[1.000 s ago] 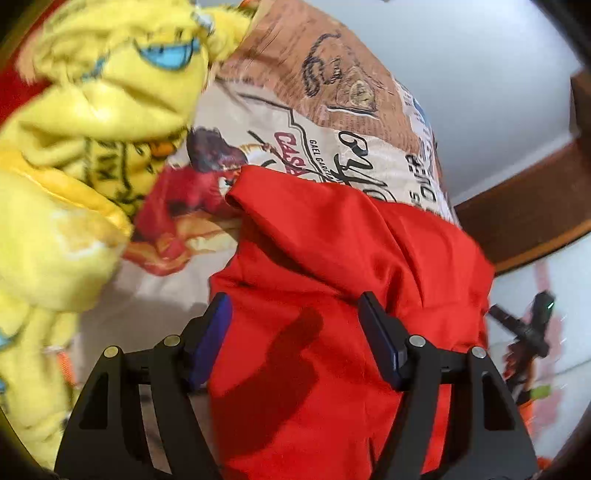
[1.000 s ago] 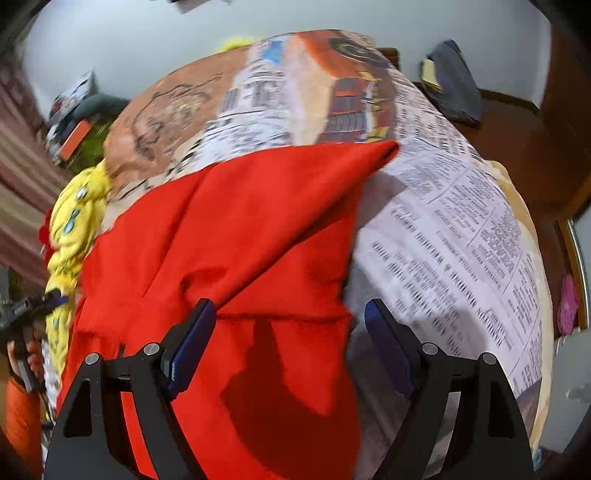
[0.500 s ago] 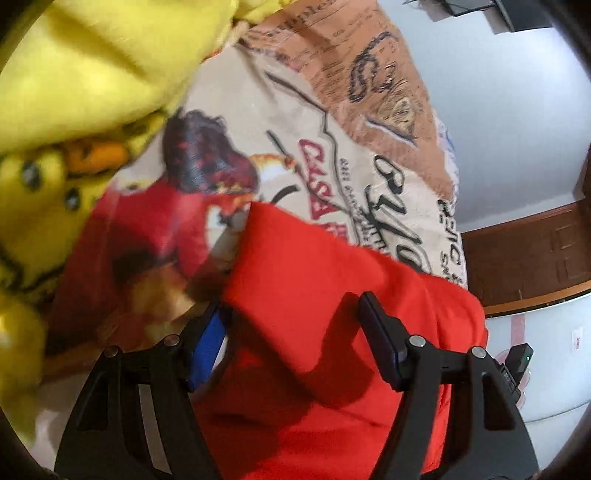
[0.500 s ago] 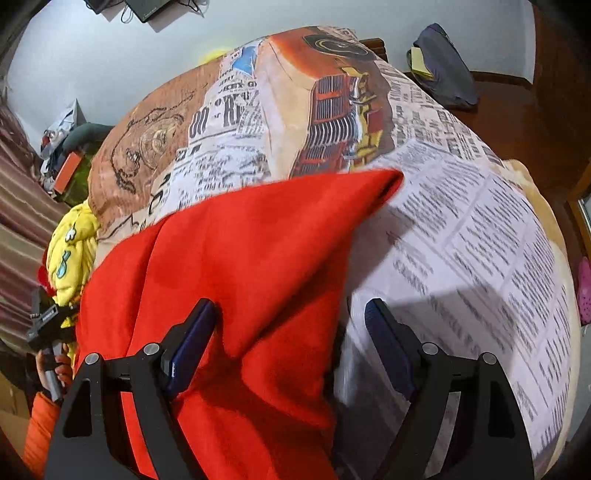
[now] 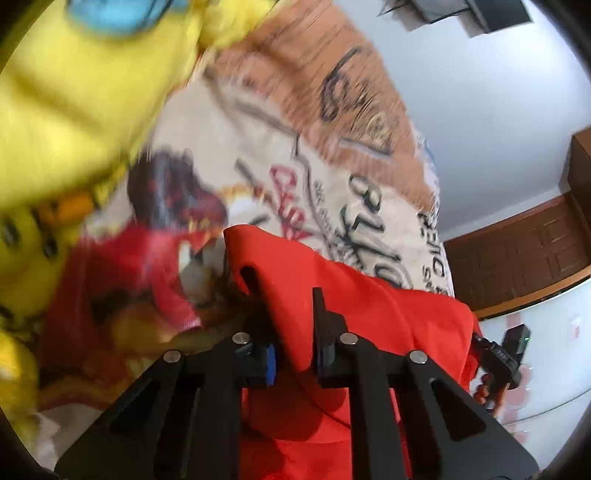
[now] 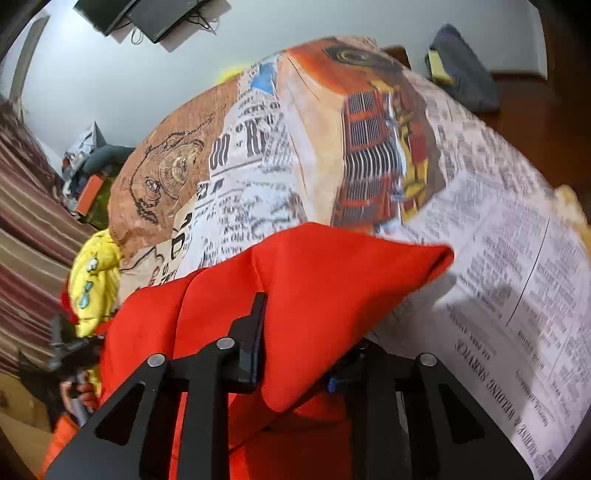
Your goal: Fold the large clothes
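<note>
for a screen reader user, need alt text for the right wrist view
The right gripper is shut on a fold of the red garment, which lies on a bed cover printed with newspaper text. A yellow cartoon blanket sits bunched at far left.

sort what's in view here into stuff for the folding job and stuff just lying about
For the job:
red garment
left hand-held gripper, shut on the garment
right hand-held gripper, shut on the garment

Just lying about:
yellow plush
printed bedspread
dark bag
monitors
</note>
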A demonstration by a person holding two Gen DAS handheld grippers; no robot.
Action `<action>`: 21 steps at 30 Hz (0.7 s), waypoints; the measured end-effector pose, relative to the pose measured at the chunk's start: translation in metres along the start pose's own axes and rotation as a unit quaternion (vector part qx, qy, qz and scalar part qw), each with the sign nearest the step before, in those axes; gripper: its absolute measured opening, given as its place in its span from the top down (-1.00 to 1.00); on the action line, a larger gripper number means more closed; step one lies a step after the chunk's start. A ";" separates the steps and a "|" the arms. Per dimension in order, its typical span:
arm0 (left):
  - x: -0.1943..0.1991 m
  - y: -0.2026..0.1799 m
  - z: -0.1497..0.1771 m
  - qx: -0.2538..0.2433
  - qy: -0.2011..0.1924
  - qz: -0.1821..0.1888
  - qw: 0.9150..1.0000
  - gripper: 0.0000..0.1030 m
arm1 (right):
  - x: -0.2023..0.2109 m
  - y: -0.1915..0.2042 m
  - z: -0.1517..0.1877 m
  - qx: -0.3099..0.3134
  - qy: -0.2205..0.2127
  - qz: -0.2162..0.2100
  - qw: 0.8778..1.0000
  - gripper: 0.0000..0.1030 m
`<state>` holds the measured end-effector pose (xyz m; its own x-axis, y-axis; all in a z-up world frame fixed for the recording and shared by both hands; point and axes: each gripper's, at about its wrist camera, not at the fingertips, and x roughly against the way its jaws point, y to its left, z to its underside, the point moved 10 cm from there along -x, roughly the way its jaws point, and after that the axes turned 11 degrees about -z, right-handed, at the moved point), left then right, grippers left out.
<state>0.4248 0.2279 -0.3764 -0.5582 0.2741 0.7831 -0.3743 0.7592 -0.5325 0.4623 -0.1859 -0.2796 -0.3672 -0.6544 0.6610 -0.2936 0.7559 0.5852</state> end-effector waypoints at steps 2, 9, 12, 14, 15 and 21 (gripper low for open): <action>0.014 -0.012 -0.014 -0.027 -0.033 -0.017 0.999 0.75 | 0.002 0.010 -0.009 0.036 -0.010 0.024 0.999 0.61; 0.049 -0.051 -0.071 -0.090 -0.117 -0.059 0.987 0.75 | 0.005 0.041 -0.069 0.090 -0.059 0.044 0.993 0.63; 0.039 -0.056 -0.091 -0.102 -0.121 -0.090 0.983 0.75 | -0.006 0.041 -0.089 0.088 -0.067 0.054 0.992 0.63; 0.025 -0.055 -0.101 -0.095 -0.115 -0.098 0.984 0.75 | -0.016 0.035 -0.096 0.079 -0.066 0.062 0.993 0.63; 0.017 -0.054 -0.104 -0.093 -0.112 -0.102 0.984 0.75 | -0.021 0.031 -0.099 0.075 -0.065 0.066 0.993 0.64; -0.047 -0.025 -0.106 -0.089 -0.053 -0.164 0.981 0.75 | -0.054 -0.002 -0.102 0.047 -0.042 0.093 0.994 0.64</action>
<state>0.5392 0.2586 -0.3651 -0.5074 -0.0577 0.8598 -0.4170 0.8896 -0.1864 0.5723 -0.1548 -0.2688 -0.4940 -0.5024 0.7096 -0.2935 0.8646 0.4078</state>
